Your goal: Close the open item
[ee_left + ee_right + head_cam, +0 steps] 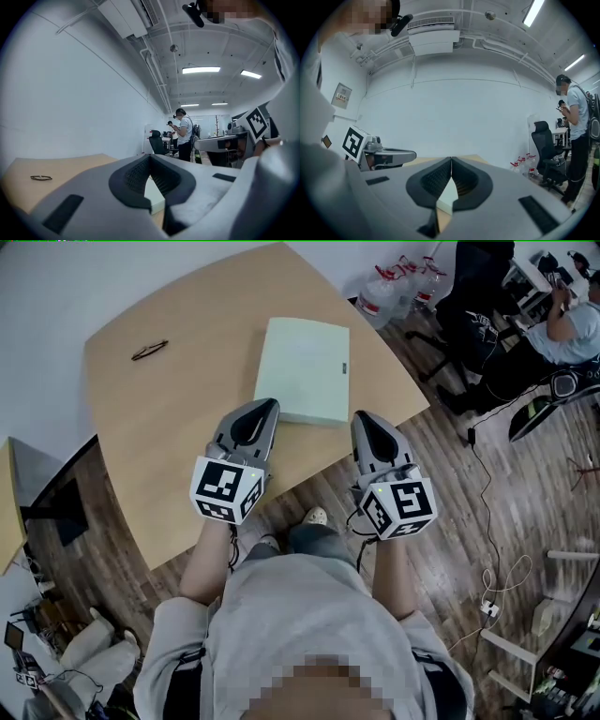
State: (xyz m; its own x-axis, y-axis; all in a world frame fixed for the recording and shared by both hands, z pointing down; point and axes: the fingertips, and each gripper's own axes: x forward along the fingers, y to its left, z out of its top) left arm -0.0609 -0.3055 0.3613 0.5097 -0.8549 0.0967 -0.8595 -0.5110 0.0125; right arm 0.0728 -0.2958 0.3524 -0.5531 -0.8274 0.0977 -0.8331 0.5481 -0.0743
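A pale green folder (305, 369) lies flat on the wooden table (169, 418), its cover down. My left gripper (265, 407) hovers just short of the folder's near left corner, jaws shut with nothing between them. My right gripper (364, 418) is level with it, off the folder's near right corner over the table edge, also shut and empty. In the left gripper view the closed jaws (150, 157) frame a sliver of the folder (154, 194). The right gripper view shows the same past its shut jaws (451, 161), with the folder (447, 194) low in the gap.
A pair of glasses (149, 350) rests on the table's far left. Water bottles (398, 287) stand on the floor beyond the table. Office chairs (469, 306) and people sit or stand at the right. Cables (492, 568) trail over the wooden floor.
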